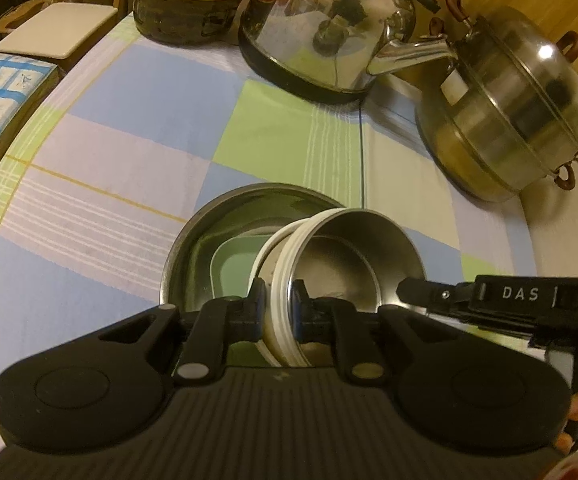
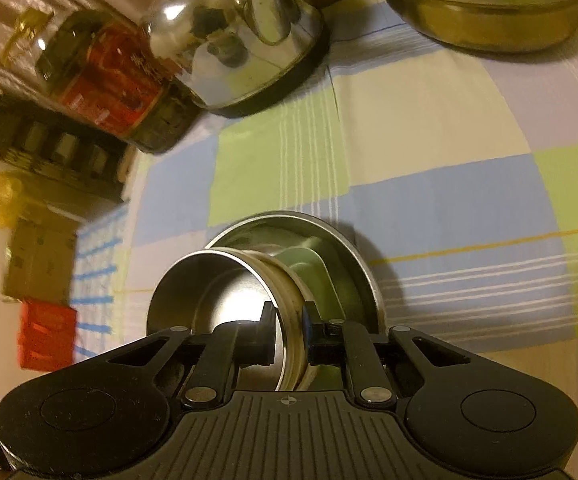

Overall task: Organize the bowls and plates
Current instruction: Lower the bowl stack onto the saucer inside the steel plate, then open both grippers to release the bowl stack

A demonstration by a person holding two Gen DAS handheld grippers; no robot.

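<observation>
Where checked tablecloth (image 1: 141, 136) spreads, kettle (image 1: 321, 28) stands near pot (image 1: 517, 112).

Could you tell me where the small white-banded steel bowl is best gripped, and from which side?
Pinch the small bowl by its thin upright wall, one finger inside and one outside, coming down from above. The left gripper and right gripper already clamp it that way on opposite sides.

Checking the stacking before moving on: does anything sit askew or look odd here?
Yes. The white-banded steel bowl is tipped on its side over the larger steel dish, with a green plate inside it. Left tool and right tool each pinch its rim. Nothing looks spilled.
</observation>
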